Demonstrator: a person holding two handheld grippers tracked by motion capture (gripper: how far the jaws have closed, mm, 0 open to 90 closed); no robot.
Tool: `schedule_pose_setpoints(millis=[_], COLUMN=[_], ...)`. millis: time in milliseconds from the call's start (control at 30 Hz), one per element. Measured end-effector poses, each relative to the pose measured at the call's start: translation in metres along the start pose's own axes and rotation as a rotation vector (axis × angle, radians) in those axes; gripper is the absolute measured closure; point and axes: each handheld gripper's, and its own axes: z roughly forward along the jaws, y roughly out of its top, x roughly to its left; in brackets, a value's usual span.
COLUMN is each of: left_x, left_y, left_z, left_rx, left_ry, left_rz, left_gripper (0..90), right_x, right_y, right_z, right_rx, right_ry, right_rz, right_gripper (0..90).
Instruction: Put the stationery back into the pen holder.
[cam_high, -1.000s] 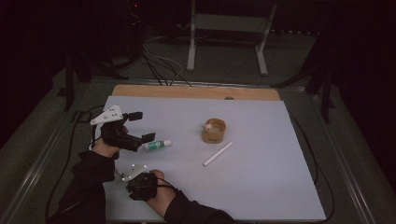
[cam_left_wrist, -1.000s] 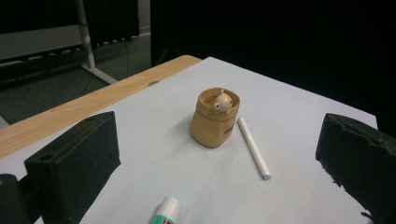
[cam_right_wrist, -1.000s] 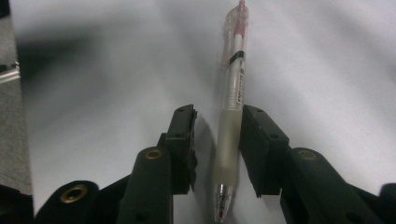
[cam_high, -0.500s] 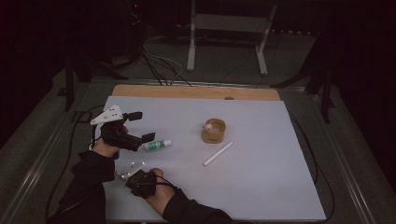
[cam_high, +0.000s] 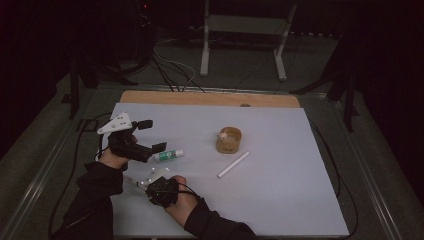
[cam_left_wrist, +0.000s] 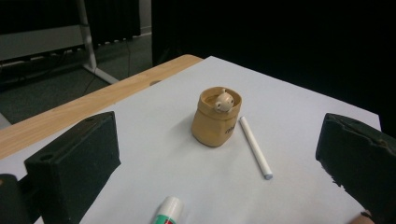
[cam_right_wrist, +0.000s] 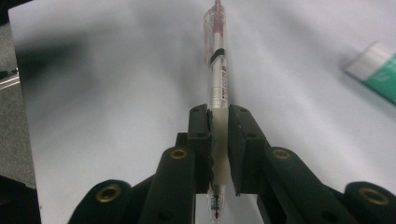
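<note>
My right gripper (cam_high: 150, 187) (cam_right_wrist: 218, 126) is shut on a clear pen (cam_right_wrist: 218, 70) with a red end, holding it low over the white sheet (cam_high: 280, 200) at the near left. My left gripper (cam_high: 152, 136) (cam_left_wrist: 217, 163) is open, its jaws wide apart, hovering just left of a green-and-white glue stick (cam_high: 168, 155) (cam_left_wrist: 168, 212) (cam_right_wrist: 376, 70) lying on the sheet. Farther right stands a small wooden cup (cam_high: 228, 140) (cam_left_wrist: 215, 119) with a small round figure inside. A white stick (cam_high: 233, 165) (cam_left_wrist: 254, 147) lies beside it.
The sheet covers a wooden table whose bare far edge (cam_high: 210, 98) shows. Cables (cam_high: 80, 150) trail off the left side. A metal stand (cam_high: 242, 45) sits on the floor beyond the table. The surroundings are dark.
The right hand with the pen has shifted slightly to the right. The left gripper has stayed open in about the same place.
</note>
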Motion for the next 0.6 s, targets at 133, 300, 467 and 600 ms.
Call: schedule_pose_setpoints(millis=[133,300,467,600], left_x=[0.001,0.000,0.000,0.000], left_y=[0.000,0.000,0.000,0.000], left_z=[0.000,0.000,0.000,0.000], left_rx=[0.000,0.001,0.000,0.000], left_ry=[0.001,0.001,-0.002,-0.002], left_rz=[0.002,0.004,0.004,0.005], left_gripper=[0.1,0.1,0.1,0.1], right_x=[-0.007,-0.014,-0.020,-0.024], right_y=[0.001,-0.003,-0.009,-0.014], right_z=[-0.012,-0.024,-0.032,-0.037], right_rx=[-0.013,-0.009,-0.005,0.001], right_ry=[-0.006,-0.009,-0.004,0.005], right_rz=[-0.001,-0.002,0.002,0.000], right_gripper=[79.9,79.9,79.9,79.9])
